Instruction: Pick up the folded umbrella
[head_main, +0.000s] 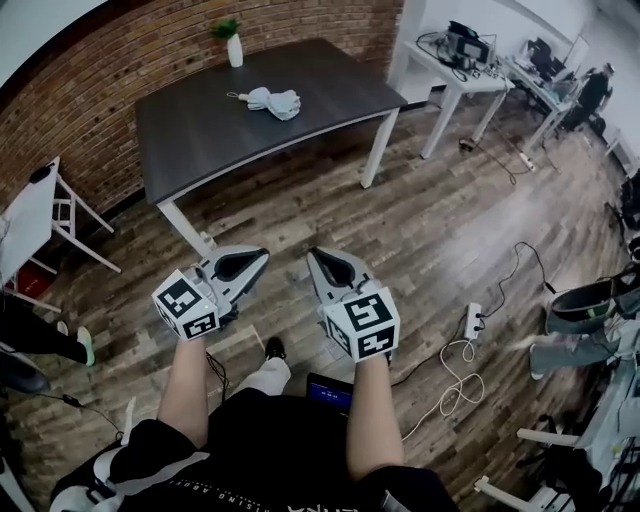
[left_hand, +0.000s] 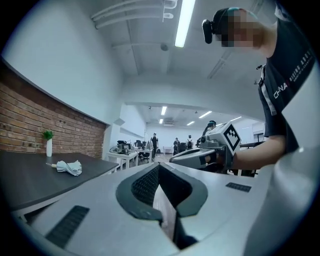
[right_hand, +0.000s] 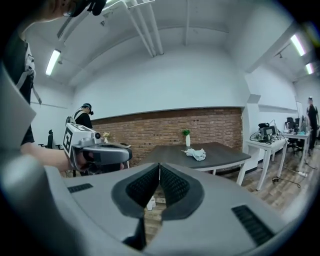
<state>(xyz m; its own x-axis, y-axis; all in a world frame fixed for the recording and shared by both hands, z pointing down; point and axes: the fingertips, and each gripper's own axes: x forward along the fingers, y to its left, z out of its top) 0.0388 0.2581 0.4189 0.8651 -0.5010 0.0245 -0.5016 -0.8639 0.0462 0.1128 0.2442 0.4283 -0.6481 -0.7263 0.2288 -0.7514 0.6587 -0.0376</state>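
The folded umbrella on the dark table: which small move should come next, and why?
Probably carry both grippers forward toward the table: the folded umbrella lies on it, far ahead, while the left gripper and right gripper are shut and empty above the floor.

umbrella: folded umbrella (head_main: 272, 100) laid on worktop (head_main: 190, 140), toward its far side.
vase: vase (head_main: 234, 48) stood at far edge, behind umbrella, near brick wall (head_main: 90, 90).
claws: left claw (head_main: 262, 254) held beside right claw (head_main: 313, 254), above floor (head_main: 440, 230), before worktop, well apart from it.
side table: side table (head_main: 440, 62) set right of worktop.
power strip: power strip (head_main: 473, 320) laid on floor, right of right claw.
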